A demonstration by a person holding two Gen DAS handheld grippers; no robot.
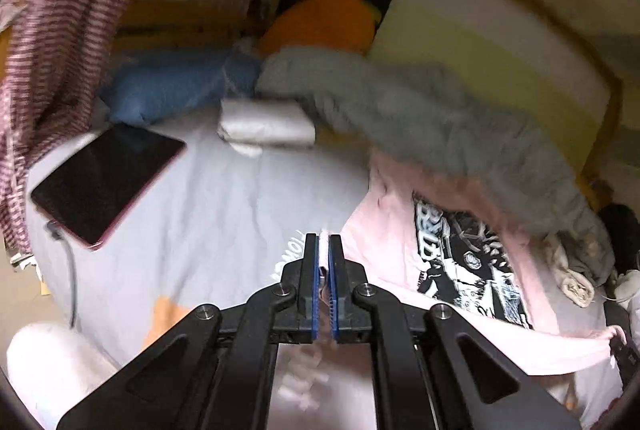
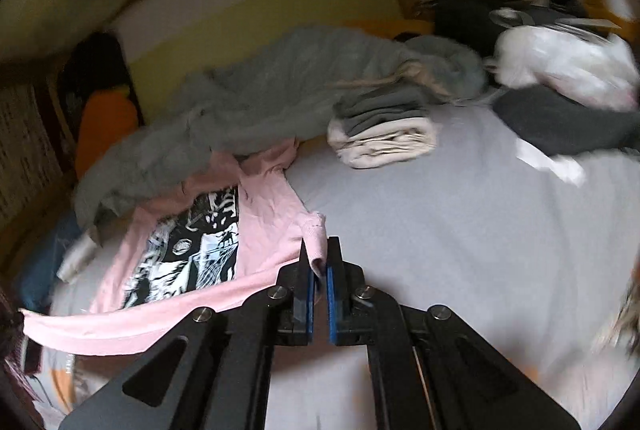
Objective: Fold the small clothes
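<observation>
My left gripper (image 1: pixel 324 246) and right gripper (image 2: pixel 320 250) each clamped the pink shirt's (image 2: pixel 268 214) edge, just beside the grey blanket (image 2: pixel 256 110).

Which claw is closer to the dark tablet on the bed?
Left. The left gripper holds the pink shirt beside the tablet; the right gripper holds the shirt's far end.

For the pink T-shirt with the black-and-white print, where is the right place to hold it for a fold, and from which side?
Hold the pink T-shirt by its two near corners, coming in from the near edge of the bed. That edge hangs as a free band between both grippers, while the far end lies tucked under the grey blanket. The left gripper and right gripper already pinch those corners.
</observation>
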